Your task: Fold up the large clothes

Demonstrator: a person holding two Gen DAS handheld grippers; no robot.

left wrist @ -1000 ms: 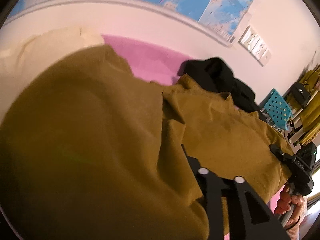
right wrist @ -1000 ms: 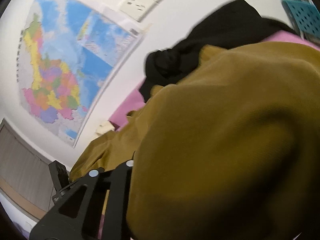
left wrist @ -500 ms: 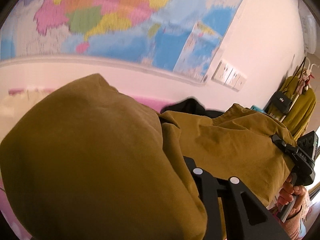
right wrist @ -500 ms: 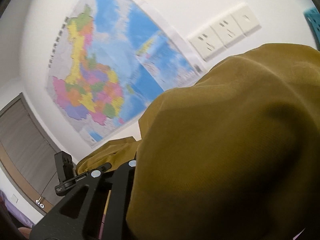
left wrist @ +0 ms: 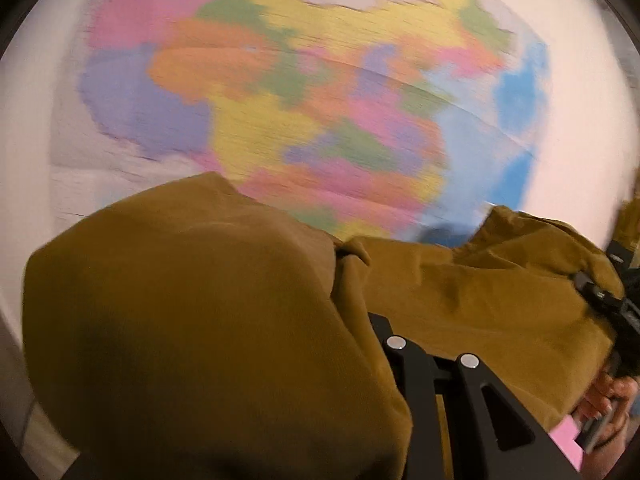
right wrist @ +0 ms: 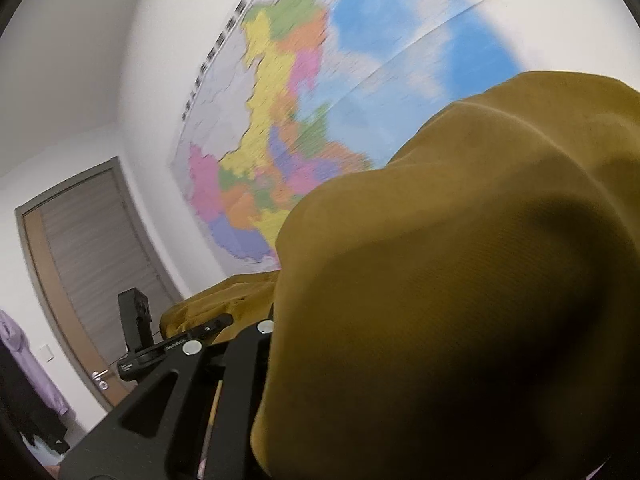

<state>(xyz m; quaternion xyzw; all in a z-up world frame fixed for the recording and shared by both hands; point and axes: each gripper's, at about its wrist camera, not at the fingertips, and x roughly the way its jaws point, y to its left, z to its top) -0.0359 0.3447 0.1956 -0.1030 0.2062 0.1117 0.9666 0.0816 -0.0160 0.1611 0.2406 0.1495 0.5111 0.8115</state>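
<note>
Filling the wall ahead of us, a blurred, many-coloured map (left wrist: 320, 92) spreads behind everything we carry. An ochre garment (left wrist: 192, 320) billows up in front of both cameras, hiding most of each view; it hangs raised in the air between our left tongs (left wrist: 376, 320) and right tongs (right wrist: 276, 320). We see each set pinching an edge of the cloth, jaws pressed together on it. From the right wrist, a grey-brown door (right wrist: 92, 264) with a metal handle stands at the left, beside purple clothing (right wrist: 28, 364). From the left wrist, a pink patch (left wrist: 564, 440) shows low down near the right hand (left wrist: 608, 412).
</note>
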